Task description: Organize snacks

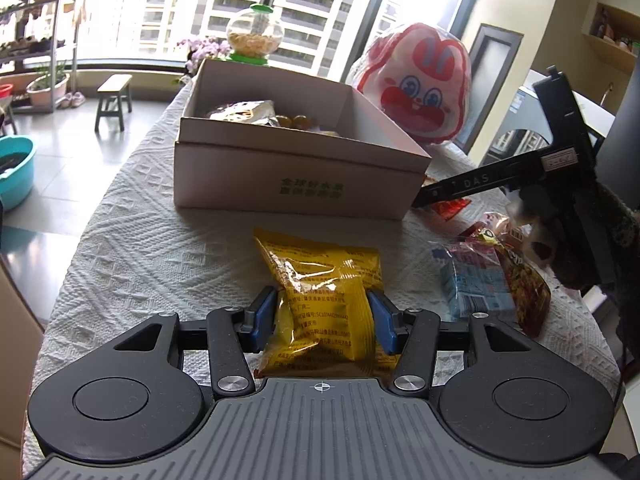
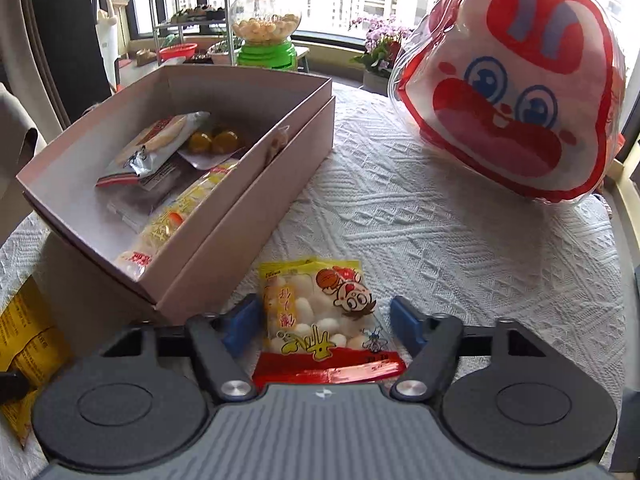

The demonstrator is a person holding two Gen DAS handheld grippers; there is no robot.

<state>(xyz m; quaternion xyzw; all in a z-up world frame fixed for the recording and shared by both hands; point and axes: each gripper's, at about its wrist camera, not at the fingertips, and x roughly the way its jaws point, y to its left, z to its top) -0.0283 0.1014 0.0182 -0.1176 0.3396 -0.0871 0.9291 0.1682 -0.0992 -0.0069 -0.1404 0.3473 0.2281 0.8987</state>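
Note:
A yellow snack packet (image 1: 320, 276) lies on the white cloth in front of the pink cardboard box (image 1: 296, 184). My left gripper (image 1: 322, 314) is shut on it, both blue pads pressing its sides. In the right wrist view, a small packet of white candies with a cartoon boy (image 2: 320, 312) lies between the fingers of my right gripper (image 2: 324, 320). The left pad (image 2: 240, 322) is at its edge, while a gap separates the right pad from it. The box (image 2: 248, 208) stands open just to the left, holding several snack packets.
A big red-and-white rabbit-face bag (image 2: 512, 92) leans at the back right of the table. A green-based candy jar (image 2: 266, 28) stands behind the box. A blue packet (image 1: 476, 284) and a red-brown one (image 1: 524, 284) lie at the right. The table's edges curve away on both sides.

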